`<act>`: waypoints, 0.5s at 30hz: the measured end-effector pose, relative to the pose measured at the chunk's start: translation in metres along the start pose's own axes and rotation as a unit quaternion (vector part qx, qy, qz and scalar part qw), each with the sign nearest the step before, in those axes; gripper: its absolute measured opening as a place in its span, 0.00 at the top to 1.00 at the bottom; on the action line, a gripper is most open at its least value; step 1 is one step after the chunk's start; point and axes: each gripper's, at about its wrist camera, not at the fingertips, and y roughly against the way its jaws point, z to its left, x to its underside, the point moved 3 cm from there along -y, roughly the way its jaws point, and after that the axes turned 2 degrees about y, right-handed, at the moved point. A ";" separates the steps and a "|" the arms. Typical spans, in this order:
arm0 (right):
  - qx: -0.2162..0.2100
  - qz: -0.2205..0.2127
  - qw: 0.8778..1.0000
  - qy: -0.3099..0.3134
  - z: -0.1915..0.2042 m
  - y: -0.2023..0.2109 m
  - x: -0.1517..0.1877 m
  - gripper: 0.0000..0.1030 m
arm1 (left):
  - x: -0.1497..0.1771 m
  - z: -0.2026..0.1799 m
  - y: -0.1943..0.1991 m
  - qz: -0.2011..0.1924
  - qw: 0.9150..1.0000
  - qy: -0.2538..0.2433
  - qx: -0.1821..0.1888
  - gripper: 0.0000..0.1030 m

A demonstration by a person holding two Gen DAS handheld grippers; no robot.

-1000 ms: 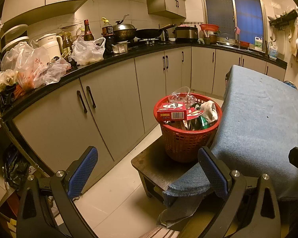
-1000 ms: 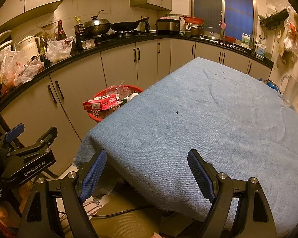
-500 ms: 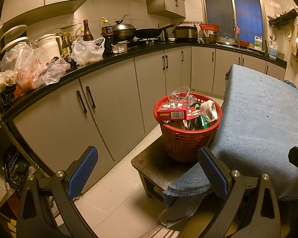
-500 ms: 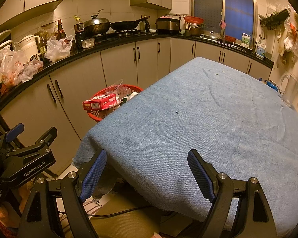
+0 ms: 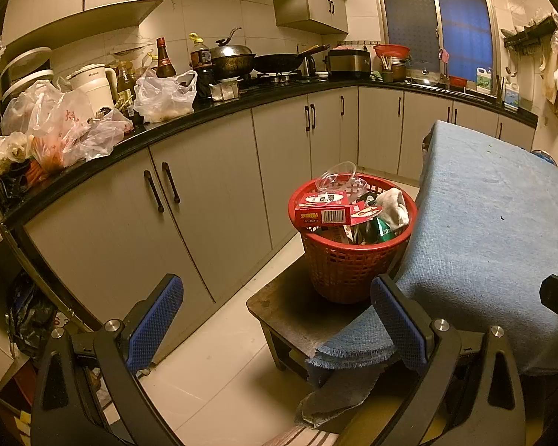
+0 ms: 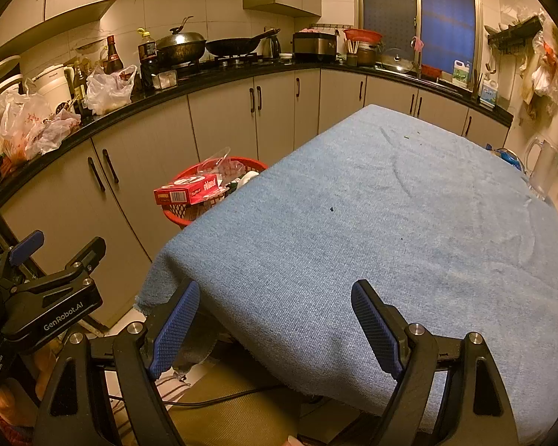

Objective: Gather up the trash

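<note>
A red mesh trash basket (image 5: 348, 275) stands on a low dark stool (image 5: 297, 310) beside the table, full of trash: a red carton (image 5: 323, 212), a clear plastic tray (image 5: 340, 182), a white crumpled cloth (image 5: 392, 204) and a green can (image 5: 383, 227). The basket also shows in the right wrist view (image 6: 184, 215) with the carton (image 6: 188, 193). My left gripper (image 5: 277, 329) is open and empty, well short of the basket. My right gripper (image 6: 275, 329) is open and empty at the near edge of the table with the blue cloth (image 6: 390, 223).
A black counter (image 5: 212, 106) with white cabinets runs along the left and back, with plastic bags (image 5: 163, 98), bottles, a kettle (image 5: 93, 83) and a wok. The blue-clothed table also fills the right of the left wrist view (image 5: 494, 223). A clear jug (image 6: 543, 167) stands at its far right.
</note>
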 end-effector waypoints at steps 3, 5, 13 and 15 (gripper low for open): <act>0.000 0.001 1.000 0.000 0.000 0.000 0.001 0.15 | -0.002 0.002 -0.001 -0.001 1.000 -0.002 0.001 0.03; -0.001 0.001 1.000 0.000 -0.002 -0.001 0.003 0.15 | -0.002 0.002 -0.001 -0.001 1.000 -0.003 0.001 0.03; -0.002 0.002 1.000 0.000 -0.003 -0.001 0.003 0.15 | -0.002 0.001 0.000 -0.001 1.000 -0.003 0.000 0.03; -0.001 0.003 1.000 0.000 -0.003 -0.001 0.002 0.15 | -0.001 0.002 -0.001 -0.001 1.000 -0.003 0.000 0.03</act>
